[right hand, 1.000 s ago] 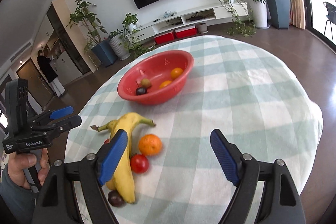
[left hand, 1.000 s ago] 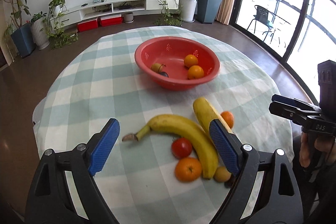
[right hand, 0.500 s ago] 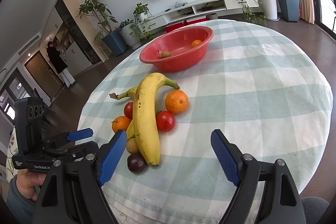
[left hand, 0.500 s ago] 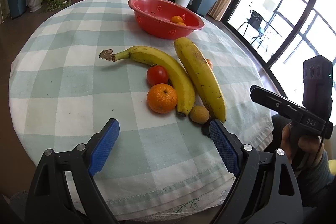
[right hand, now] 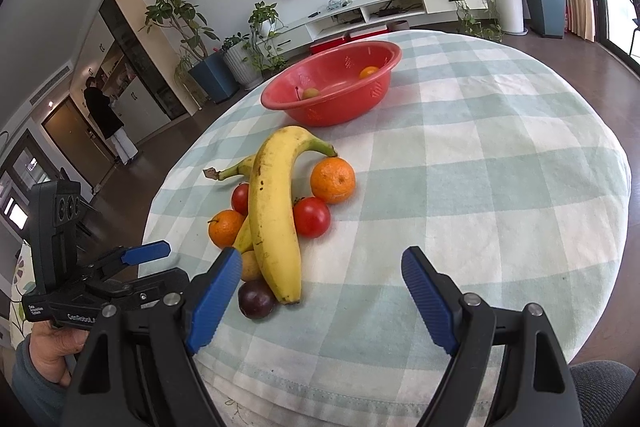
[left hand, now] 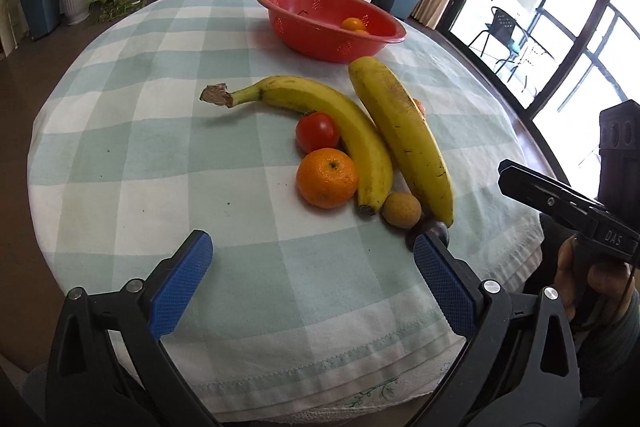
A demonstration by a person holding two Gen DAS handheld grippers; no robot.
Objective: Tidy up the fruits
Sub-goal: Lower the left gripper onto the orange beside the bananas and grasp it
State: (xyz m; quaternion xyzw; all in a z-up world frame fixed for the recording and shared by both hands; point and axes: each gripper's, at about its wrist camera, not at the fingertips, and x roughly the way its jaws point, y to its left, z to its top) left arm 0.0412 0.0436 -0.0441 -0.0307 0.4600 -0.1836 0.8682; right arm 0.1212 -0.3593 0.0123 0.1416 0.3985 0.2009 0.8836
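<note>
Left gripper [left hand: 312,263] has just spread its jaws wide, nothing between them; right gripper [right hand: 320,287] is open and empty too. Fruit pile sits mid-bench: bananas [left hand: 400,135] look soft and bruisable, so I'd grab mid-length. Tomatoes [right hand: 311,217] squishy, go gentle. Red bowl [left hand: 320,43] behind holds a few small fruits.

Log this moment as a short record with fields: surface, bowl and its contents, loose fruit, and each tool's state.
surface: round table with a checked cloth
bowl: red bowl at the far side, holding an orange fruit and a small yellowish fruit
loose fruit: two bananas lying side by side, two tomatoes, two oranges, a small tan fruit and a dark plum
left tool: open, jaws just widened, nothing between them
right tool: open, empty, near the plum
</note>
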